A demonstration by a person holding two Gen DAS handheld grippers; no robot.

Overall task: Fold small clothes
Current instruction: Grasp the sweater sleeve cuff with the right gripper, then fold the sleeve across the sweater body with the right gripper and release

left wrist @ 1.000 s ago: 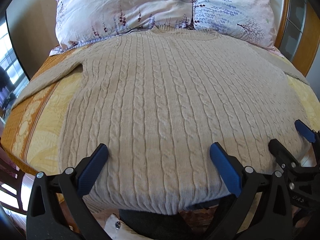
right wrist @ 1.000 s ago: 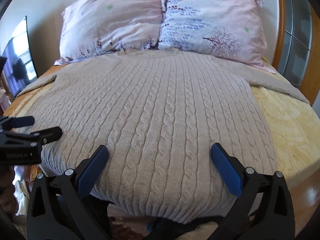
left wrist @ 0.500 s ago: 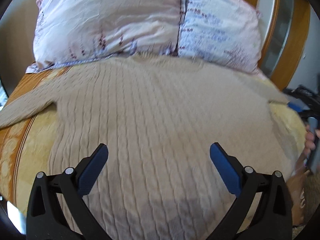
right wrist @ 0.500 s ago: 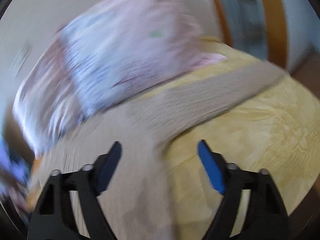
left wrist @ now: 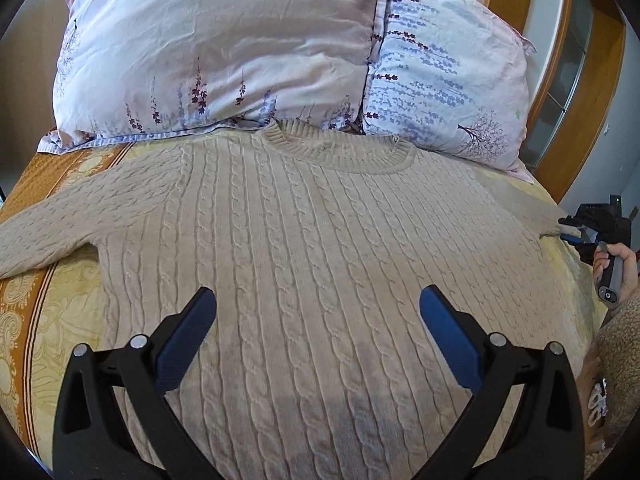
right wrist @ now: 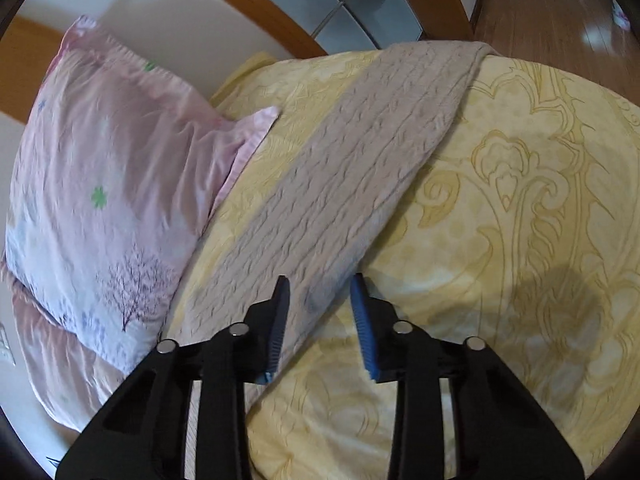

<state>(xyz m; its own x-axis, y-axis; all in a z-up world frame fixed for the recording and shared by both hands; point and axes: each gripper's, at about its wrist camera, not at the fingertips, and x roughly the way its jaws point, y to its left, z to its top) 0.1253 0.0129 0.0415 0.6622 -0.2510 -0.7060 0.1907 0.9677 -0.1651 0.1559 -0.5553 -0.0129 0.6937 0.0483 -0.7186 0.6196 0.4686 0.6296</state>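
Left gripper (left wrist: 318, 312): jaws spread wide, nothing between them, hovering over the lower body of the sweater (left wrist: 304, 264). Sweater lies flat, front up, straight ahead of this tool on the yellow bedspread (left wrist: 44, 320); cable ribs run away from the jaws toward the collar (left wrist: 340, 148) at the far end. One sleeve (left wrist: 60, 224) stretches out to the left of the tool, over the orange border of the spread. Beyond the collar, two floral pillows: pink one (left wrist: 216, 48) ahead-left, bluish one (left wrist: 444, 80) ahead-right, wooden headboard (left wrist: 588, 92) behind them. Far right of this tool, the other gripper's body shows at the sleeve end, person's hand (left wrist: 616, 264) on its handle. Right gripper (right wrist: 320, 292): jaws drawn in to a narrow gap, blue pads (right wrist: 362, 320) on either side of the near edge of the other sleeve (right wrist: 360, 160); cloth sits between the tips, but whether they actually pinch it, cannot tell. That sleeve runs diagonally away from the tool to the upper right across the bedspread (right wrist: 520, 240). Pillow (right wrist: 100, 184) to the left, wood floor (right wrist: 560, 12) past the bed's far edge.
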